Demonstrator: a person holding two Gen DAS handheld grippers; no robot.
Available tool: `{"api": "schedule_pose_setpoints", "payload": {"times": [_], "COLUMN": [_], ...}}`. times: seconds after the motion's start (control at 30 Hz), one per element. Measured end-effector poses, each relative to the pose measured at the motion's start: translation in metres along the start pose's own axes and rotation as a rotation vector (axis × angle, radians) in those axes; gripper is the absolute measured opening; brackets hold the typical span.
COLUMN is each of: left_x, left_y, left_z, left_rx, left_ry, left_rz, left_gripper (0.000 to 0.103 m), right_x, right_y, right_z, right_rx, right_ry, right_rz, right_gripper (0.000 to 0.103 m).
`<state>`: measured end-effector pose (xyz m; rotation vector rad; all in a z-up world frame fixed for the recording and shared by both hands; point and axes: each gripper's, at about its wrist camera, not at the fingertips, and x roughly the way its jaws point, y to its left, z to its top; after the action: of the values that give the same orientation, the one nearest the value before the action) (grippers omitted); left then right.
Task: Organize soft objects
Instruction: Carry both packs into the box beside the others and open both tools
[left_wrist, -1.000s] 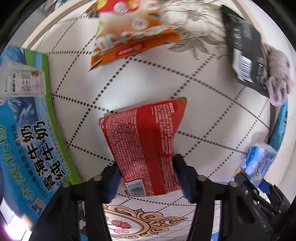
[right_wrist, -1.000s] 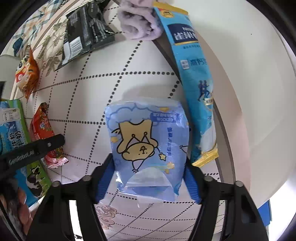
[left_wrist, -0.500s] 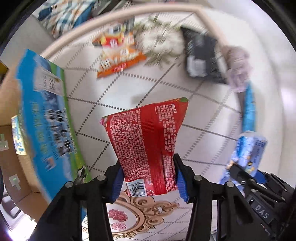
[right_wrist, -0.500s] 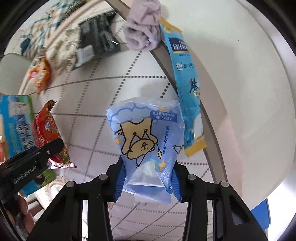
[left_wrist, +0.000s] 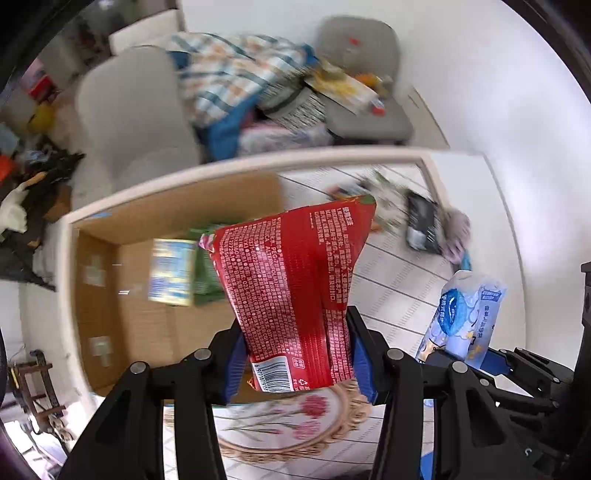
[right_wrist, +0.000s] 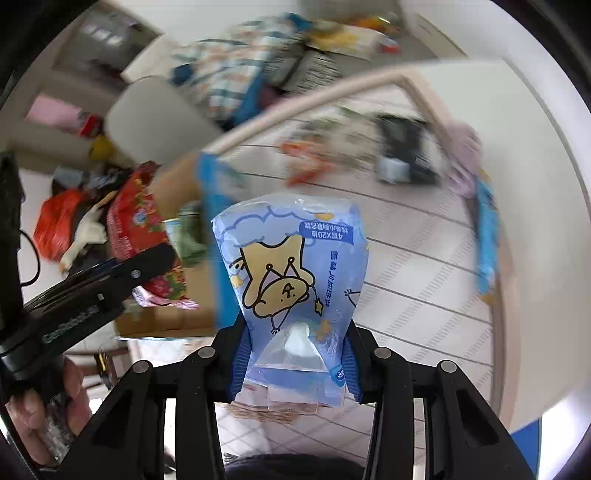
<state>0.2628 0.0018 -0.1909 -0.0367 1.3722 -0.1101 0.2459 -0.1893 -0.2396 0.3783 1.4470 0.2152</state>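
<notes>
Left gripper (left_wrist: 295, 363) pinching red snack packet (left_wrist: 295, 288) at barcode end, packet held up off table, over near edge of cardboard box (left_wrist: 122, 295). Box open; inside, blue-yellow carton (left_wrist: 171, 271) and green pack (left_wrist: 207, 269), both blurred. Right gripper (right_wrist: 293, 363) clamped on blue tissue pack (right_wrist: 291, 273) with bear print, lifted above tiled table (right_wrist: 406, 266). Black pouch (right_wrist: 404, 147), lilac cloth (right_wrist: 463, 151), blue sachet (right_wrist: 485, 229) lying at table's far side.

Red snack bag (left_wrist: 299, 291) glossy plastic; tissue pack (right_wrist: 291, 280) shiny film; box (left_wrist: 122, 295) matt cardboard.
</notes>
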Motion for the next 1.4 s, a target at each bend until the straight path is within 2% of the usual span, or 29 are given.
{"api": "schedule_pose_setpoints", "payload": {"times": [0.17, 0.3, 0.4, 0.6, 0.87, 1.0, 1.07, 1.1, 1.13, 1.2, 1.27, 1.4], "left_x": [-0.008, 0.010, 0.034, 0.087, 0.139, 0.154, 0.157, 0.158, 0.157, 0.152, 0.143, 0.118], "left_y": [0.074, 0.123, 0.152, 0.196, 0.214, 0.216, 0.219, 0.220, 0.222, 0.226, 0.227, 0.226], "left_z": [0.004, 0.009, 0.015, 0.029, 0.047, 0.053, 0.055, 0.056, 0.057, 0.058, 0.058, 0.051], "left_rx": [-0.076, -0.102, -0.107, -0.136, -0.136, -0.129, -0.146, -0.157, -0.168, -0.186, -0.191, -0.192], "left_ry": [-0.018, 0.013, 0.057, 0.160, 0.248, 0.287, 0.303, 0.308, 0.307, 0.291, 0.275, 0.227], "left_rz": [0.052, 0.102, 0.136, 0.135, 0.085, 0.102, 0.095, 0.081, 0.077, 0.069, 0.061, 0.069], "left_gripper": [0.046, 0.046, 0.046, 0.046, 0.046, 0.047, 0.047, 0.047, 0.048, 0.057, 0.061, 0.063], "right_x": [0.023, 0.058, 0.085, 0.143, 0.190, 0.204, 0.209, 0.209, 0.208, 0.206, 0.201, 0.190], "right_y": [0.080, 0.125, 0.145, 0.159, 0.155, 0.155, 0.154, 0.154, 0.153, 0.153, 0.155, 0.160], "right_z": [0.011, 0.025, 0.037, 0.062, 0.082, 0.089, 0.092, 0.094, 0.095, 0.095, 0.094, 0.090], "right_rx": [-0.097, -0.141, -0.160, -0.177, -0.182, -0.188, -0.184, -0.179, -0.171, -0.160, -0.158, -0.156], "right_ry": [0.005, 0.022, 0.041, 0.087, 0.122, 0.133, 0.131, 0.126, 0.122, 0.123, 0.110, 0.100], "right_rz": [0.000, -0.055, -0.094, -0.203, -0.276, -0.297, -0.315, -0.315, -0.321, -0.306, -0.308, -0.282], "right_gripper": [0.045, 0.045, 0.045, 0.045, 0.045, 0.048, 0.063, 0.066, 0.069, 0.072, 0.074, 0.075]}}
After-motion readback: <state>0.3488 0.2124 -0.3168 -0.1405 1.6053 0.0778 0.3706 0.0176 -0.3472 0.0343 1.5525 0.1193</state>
